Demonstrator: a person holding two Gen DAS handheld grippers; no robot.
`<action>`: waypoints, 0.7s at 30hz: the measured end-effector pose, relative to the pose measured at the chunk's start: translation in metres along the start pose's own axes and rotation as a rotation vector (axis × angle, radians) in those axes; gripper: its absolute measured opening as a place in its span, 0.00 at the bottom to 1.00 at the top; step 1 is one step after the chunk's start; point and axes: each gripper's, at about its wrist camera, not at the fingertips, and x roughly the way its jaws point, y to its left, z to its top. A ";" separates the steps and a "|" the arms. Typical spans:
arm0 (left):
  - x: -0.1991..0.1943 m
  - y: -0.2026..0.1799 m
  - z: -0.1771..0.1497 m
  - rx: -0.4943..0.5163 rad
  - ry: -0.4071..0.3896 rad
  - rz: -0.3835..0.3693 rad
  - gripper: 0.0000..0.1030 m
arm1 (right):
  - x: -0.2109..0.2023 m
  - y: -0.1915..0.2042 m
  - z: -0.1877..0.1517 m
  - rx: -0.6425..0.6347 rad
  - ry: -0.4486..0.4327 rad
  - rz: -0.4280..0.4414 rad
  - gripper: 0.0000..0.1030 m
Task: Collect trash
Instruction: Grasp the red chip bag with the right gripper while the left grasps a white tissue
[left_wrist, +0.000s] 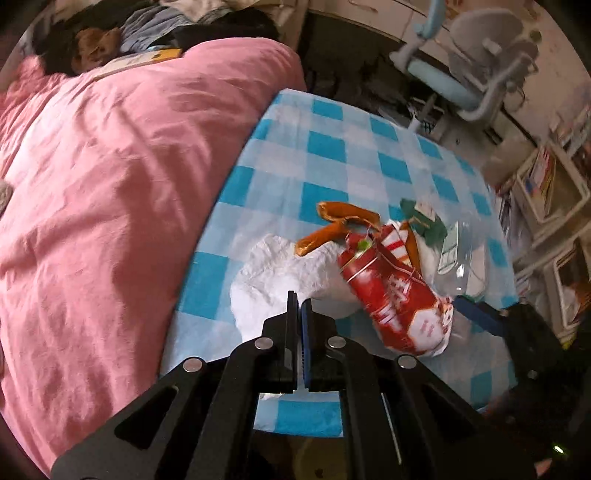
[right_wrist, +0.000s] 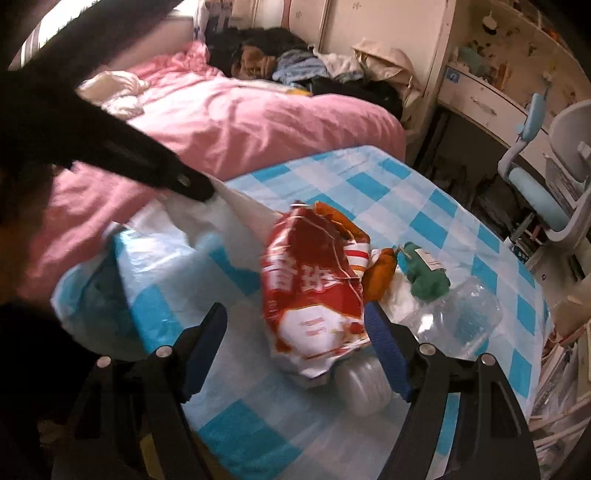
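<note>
A red and white snack wrapper lies on the blue checked tablecloth, beside orange peels, a green scrap, a clear plastic bottle and a white plastic bag. My left gripper is shut on the edge of the white bag; it shows in the right wrist view lifting that edge. My right gripper is open, its fingers either side of the wrapper. The bottle, peels and green scrap lie right of it.
A bed with a pink quilt borders the table's left side, with clothes heaped at its head. A blue and grey desk chair and a desk stand beyond the table. Shelves with books stand at the right.
</note>
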 end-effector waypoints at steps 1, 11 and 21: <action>-0.003 0.004 0.000 -0.015 -0.003 -0.017 0.03 | 0.004 -0.001 0.001 0.006 0.005 0.004 0.71; -0.038 0.017 0.006 -0.112 -0.170 -0.233 0.02 | 0.017 0.006 0.005 0.006 0.040 0.041 0.18; -0.067 0.016 0.003 -0.125 -0.298 -0.256 0.02 | -0.036 -0.019 0.009 0.172 -0.154 0.155 0.09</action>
